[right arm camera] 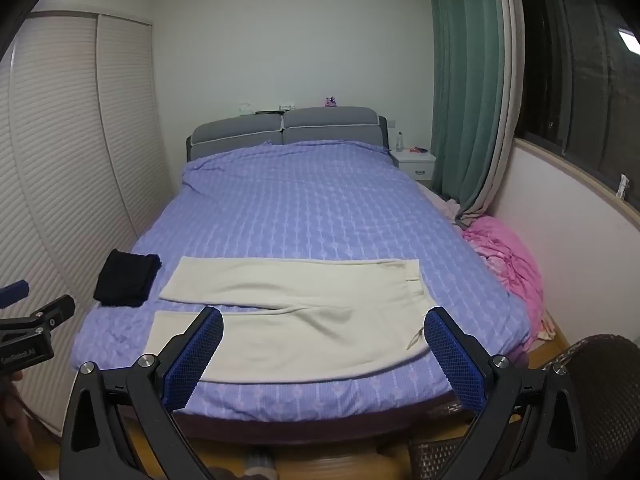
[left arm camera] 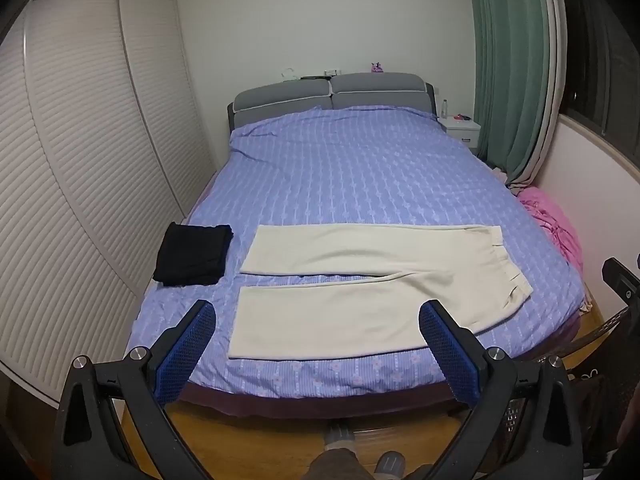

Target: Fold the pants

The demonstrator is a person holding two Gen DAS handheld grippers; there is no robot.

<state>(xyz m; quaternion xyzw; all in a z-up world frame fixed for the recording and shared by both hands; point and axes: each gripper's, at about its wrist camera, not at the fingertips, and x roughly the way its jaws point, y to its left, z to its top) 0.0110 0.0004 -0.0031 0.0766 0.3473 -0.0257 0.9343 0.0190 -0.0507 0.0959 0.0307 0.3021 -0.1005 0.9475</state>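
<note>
Two wrist views from the foot of the bed, both angled down toward the headboard.

I read my left view as standing back off the bed's (left arm camera: 360, 184) foot edge; my right view sits further right. Both share the bed, pants (left arm camera: 360, 280) (right arm camera: 288, 320), wardrobe (left arm camera: 80, 160), curtain (right arm camera: 460, 80).

bed (left arm camera: 360, 168) with purple cover | cream pants (left arm camera: 360, 280) lying flat near front edge | folded black garment (left arm camera: 194, 254) just beside the leg ends
</note>
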